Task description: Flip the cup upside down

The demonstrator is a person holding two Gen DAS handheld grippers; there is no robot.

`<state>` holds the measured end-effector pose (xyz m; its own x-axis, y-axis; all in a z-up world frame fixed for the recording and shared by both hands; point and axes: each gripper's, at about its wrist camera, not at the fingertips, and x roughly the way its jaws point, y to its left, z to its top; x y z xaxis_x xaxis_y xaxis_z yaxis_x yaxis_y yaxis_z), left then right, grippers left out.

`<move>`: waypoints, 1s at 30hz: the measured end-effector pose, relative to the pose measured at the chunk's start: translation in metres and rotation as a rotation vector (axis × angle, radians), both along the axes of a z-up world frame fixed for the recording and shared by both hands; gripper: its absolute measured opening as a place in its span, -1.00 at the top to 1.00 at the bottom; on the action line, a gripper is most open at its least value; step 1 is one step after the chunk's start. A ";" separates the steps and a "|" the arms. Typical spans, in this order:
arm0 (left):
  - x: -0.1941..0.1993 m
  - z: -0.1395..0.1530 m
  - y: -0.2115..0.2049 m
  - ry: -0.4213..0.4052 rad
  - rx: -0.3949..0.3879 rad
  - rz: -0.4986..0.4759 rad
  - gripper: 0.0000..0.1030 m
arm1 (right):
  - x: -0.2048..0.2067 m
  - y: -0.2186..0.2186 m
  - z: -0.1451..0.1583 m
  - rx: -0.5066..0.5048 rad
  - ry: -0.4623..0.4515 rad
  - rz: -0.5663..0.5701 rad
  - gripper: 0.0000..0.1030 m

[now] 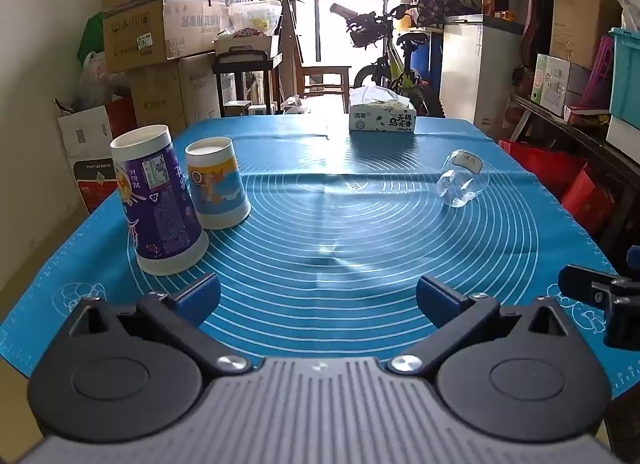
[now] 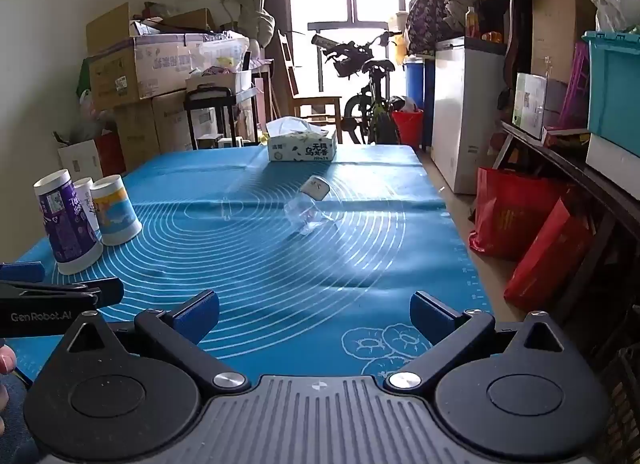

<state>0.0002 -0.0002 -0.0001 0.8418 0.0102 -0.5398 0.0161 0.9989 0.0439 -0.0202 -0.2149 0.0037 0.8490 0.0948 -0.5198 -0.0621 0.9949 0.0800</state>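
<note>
A clear plastic cup (image 1: 462, 179) with a small label lies tilted on its side on the blue mat (image 1: 320, 223), right of centre; it also shows in the right wrist view (image 2: 310, 205). A purple paper cup (image 1: 158, 203) and a blue-and-yellow paper cup (image 1: 216, 183) stand upside down at the left, also seen in the right wrist view as the purple cup (image 2: 66, 219) and the blue-and-yellow cup (image 2: 114, 209), with a third cup (image 2: 86, 199) between them. My left gripper (image 1: 318, 302) is open and empty near the mat's front. My right gripper (image 2: 314, 316) is open and empty, well short of the clear cup.
A tissue box (image 1: 382, 113) stands at the far edge of the mat. Cardboard boxes (image 1: 156, 23) pile at the left. A bicycle (image 1: 384, 55) and white cabinet (image 1: 476, 67) stand behind. Red bags (image 2: 516, 215) sit on the floor right of the table.
</note>
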 end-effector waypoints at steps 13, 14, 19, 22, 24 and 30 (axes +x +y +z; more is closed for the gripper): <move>-0.004 0.002 -0.004 -0.026 0.025 -0.009 -0.99 | 0.001 0.005 -0.004 -0.018 -0.003 0.002 -1.00; -0.003 0.002 -0.004 -0.026 0.025 -0.008 -0.99 | 0.001 0.004 -0.002 -0.018 0.000 0.002 -1.00; -0.003 0.002 -0.002 -0.027 0.028 -0.006 -0.99 | 0.001 0.001 -0.001 -0.018 0.001 0.004 -1.00; -0.003 0.002 -0.002 -0.028 0.029 -0.005 -0.99 | 0.002 0.002 -0.001 -0.022 0.002 0.006 -1.00; -0.003 0.002 -0.001 -0.029 0.031 -0.004 -0.99 | 0.002 0.002 -0.001 -0.023 0.002 0.006 -1.00; -0.003 0.002 -0.001 -0.032 0.032 0.000 -0.99 | 0.001 0.002 -0.002 -0.025 0.002 0.006 -1.00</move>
<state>-0.0031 -0.0015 0.0020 0.8585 0.0273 -0.5122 0.0137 0.9970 0.0762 -0.0187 -0.2124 0.0021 0.8477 0.0867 -0.5234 -0.0677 0.9962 0.0553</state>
